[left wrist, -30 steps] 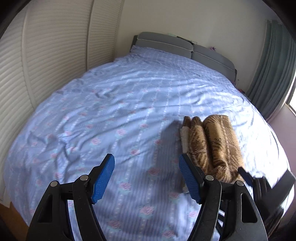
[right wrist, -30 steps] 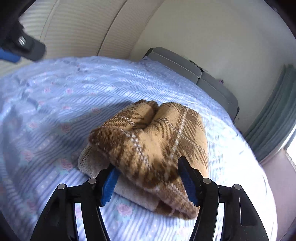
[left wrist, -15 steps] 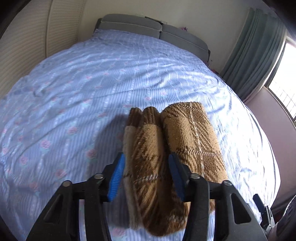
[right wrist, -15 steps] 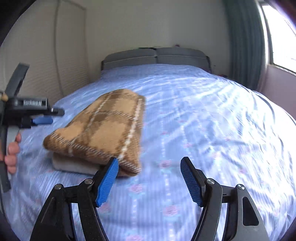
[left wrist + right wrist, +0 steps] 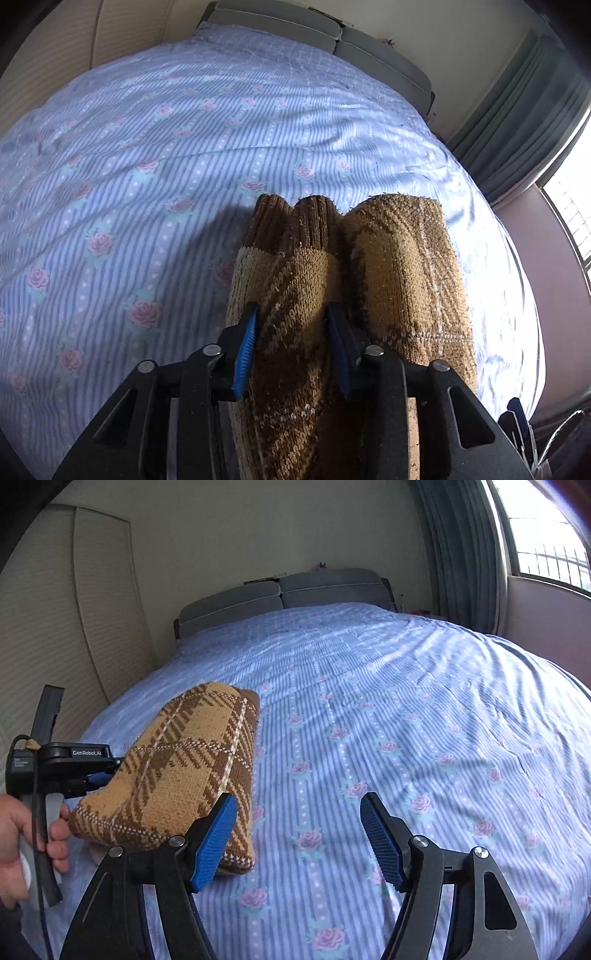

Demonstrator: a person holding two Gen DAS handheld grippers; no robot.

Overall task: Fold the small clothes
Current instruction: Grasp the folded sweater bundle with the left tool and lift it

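Left wrist view: the left gripper (image 5: 291,347) has its blue-padded fingers (image 5: 245,347) closed in on a thick fold of a brown plaid knitted garment (image 5: 402,280), pinching it. The garment lies folded in bulky rolls on a bed covered by a blue striped sheet (image 5: 147,155) printed with pink roses. A grey headboard (image 5: 332,33) stands at the far end.

Right wrist view: the right gripper (image 5: 295,842) is spread wide and holds nothing, over bare sheet (image 5: 424,720). The garment (image 5: 184,771) sits just to its left on the bed, gripped from the far side by the other gripper (image 5: 96,775), with a hand (image 5: 22,845) on its handle.
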